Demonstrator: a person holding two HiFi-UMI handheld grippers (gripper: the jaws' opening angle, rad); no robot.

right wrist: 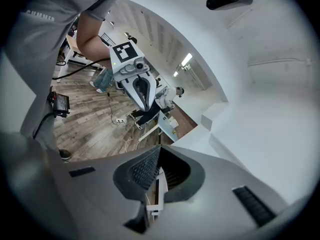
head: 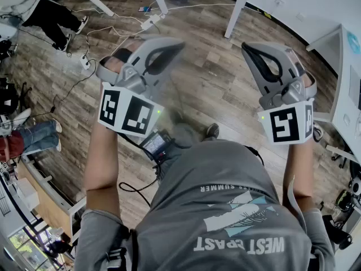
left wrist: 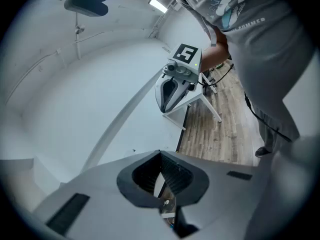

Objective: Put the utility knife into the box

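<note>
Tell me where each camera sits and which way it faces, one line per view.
Head view: on the person's head, facing steeply down at the wood floor; shows the grey shirt, both forearms, left gripper and right gripper.
Left gripper view: on the left gripper, looking along its shut jaws; right gripper ahead, grey shirt at right.
Right gripper view: on the right gripper, looking along its shut jaws; left gripper ahead, grey shirt at upper left.
Shared: each gripper view shows the other gripper; all show wood floor and grey shirt.

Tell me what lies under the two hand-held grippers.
Wood floor, with cables and a power strip beyond the left hand-held gripper, a shoe between it and the right hand-held gripper. The grey shirt hides the floor nearer the person. No knife or box shows.
</note>
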